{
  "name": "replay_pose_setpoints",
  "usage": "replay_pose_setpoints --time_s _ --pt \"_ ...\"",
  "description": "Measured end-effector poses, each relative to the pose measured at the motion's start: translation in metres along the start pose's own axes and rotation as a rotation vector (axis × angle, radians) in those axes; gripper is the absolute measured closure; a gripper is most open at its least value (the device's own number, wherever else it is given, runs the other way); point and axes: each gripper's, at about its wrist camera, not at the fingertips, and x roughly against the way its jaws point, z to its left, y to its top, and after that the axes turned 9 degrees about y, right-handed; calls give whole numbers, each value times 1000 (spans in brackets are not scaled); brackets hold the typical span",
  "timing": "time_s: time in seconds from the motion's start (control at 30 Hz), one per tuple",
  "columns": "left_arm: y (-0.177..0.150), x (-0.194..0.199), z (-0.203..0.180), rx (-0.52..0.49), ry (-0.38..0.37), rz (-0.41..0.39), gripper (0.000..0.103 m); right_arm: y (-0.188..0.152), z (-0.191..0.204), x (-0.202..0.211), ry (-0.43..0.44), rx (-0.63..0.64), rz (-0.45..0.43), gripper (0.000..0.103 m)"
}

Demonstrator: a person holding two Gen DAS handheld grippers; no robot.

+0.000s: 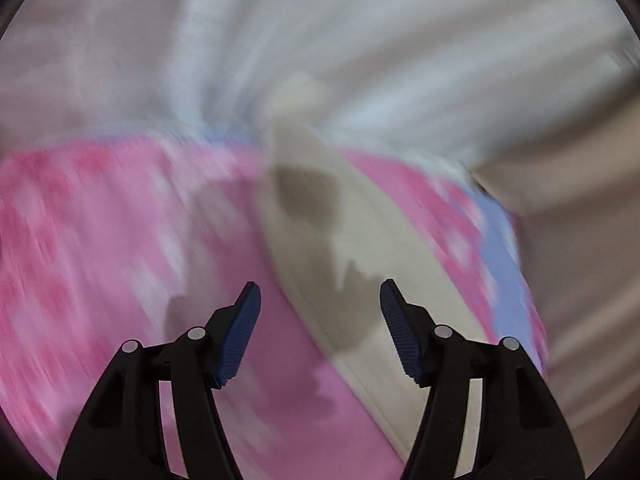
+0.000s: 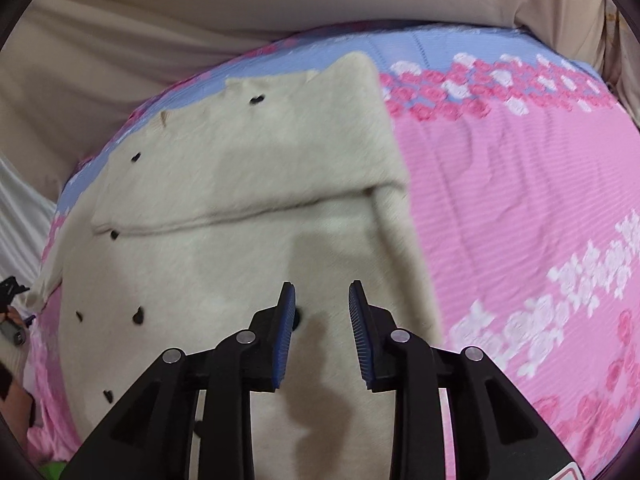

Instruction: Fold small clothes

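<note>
My cream top (image 2: 224, 184) lay flat on the pink blanket (image 2: 520, 208), partly folded, with one flap across it. My right gripper (image 2: 322, 292) hung right over its near end, a little open, holding nothing. My left gripper (image 1: 320, 292) was open wider and empty too, with the top slanting away just ahead. I think my right hand was nearer.

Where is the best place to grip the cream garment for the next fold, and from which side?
Probably the cream garment at its free right edge, approached from the pink bedspread side: that edge lies straight and clear, while the upper part is already folded over.
</note>
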Motion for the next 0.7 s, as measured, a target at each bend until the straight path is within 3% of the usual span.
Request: replay_pose_setpoints --time_s 0.07,0.1,0.13,0.17,0.23,0.33,0.43,0.57,0.6,0.67,0.7 --pt "21 -20 8 7 57 2 48 -1 12 -4 6 21 20 75" --pt "27 -27 9 10 59 17 68 -1 17 -5 6 34 23 74" --pt "31 -32 10 14 32 40 96 -1 22 -5 7 50 26 74" --pt "31 -31 7 11 -6 51 95 0 27 -4 8 63 25 74" --pt "25 -7 -11 -54 -52 -39 96 1 34 -1 10 84 19 72" --pt "-3 46 -63 -248 -156 -149 97 3 40 1 17 100 18 70" --pt "-50 106 -116 -430 -328 -185 97 6 42 2 26 108 14 70" --pt "-150 176 -185 -654 -573 -125 97 11 40 8 43 101 -20 70" --pt "-190 191 -203 -730 -630 -81 97 13 37 10 45 94 -30 70" --pt "-243 199 -223 -821 -676 -6 96 15 29 14 48 74 -51 69" --pt "-286 198 -234 -890 -683 58 96 16 22 17 48 55 -62 68"
